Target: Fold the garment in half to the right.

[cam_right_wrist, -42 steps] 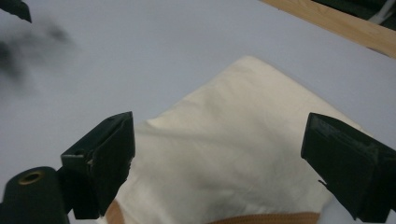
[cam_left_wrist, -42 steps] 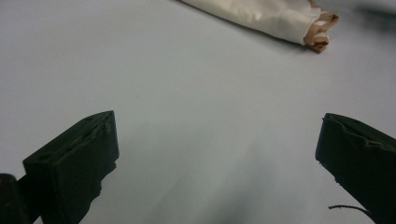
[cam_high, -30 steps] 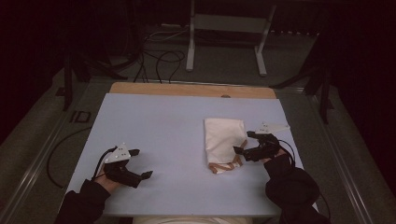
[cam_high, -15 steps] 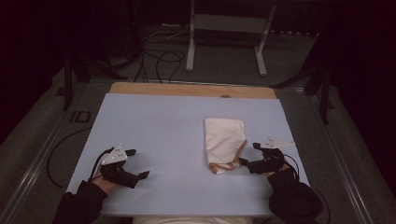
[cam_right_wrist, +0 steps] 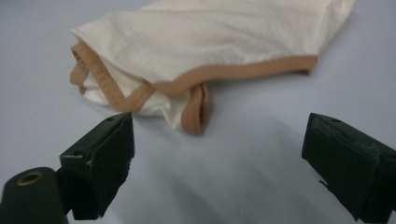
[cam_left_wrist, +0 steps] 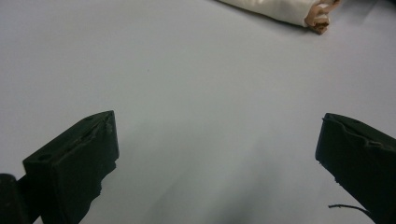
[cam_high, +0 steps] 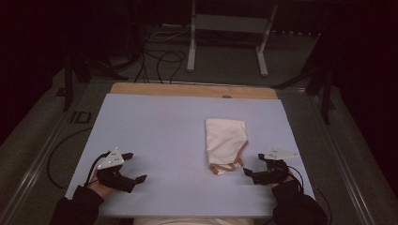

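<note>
The bench [cam_high: 164,126] is covered by a pale blue sheet, with a strip of bare wood along its far edge. On its right half lies a folded cream garment [cam_high: 225,143] with tan trim, the trimmed end toward the person. Just beside that end, not touching it, rests the right tool [cam_high: 256,168], its jaws spread wide and empty. The left tool [cam_high: 135,166] sits well apart at the near left, also wide open, gripping nothing.

A dim lab: bare table [cam_high: 155,126], floor cables [cam_high: 159,56], metal stand [cam_high: 225,28]
</note>
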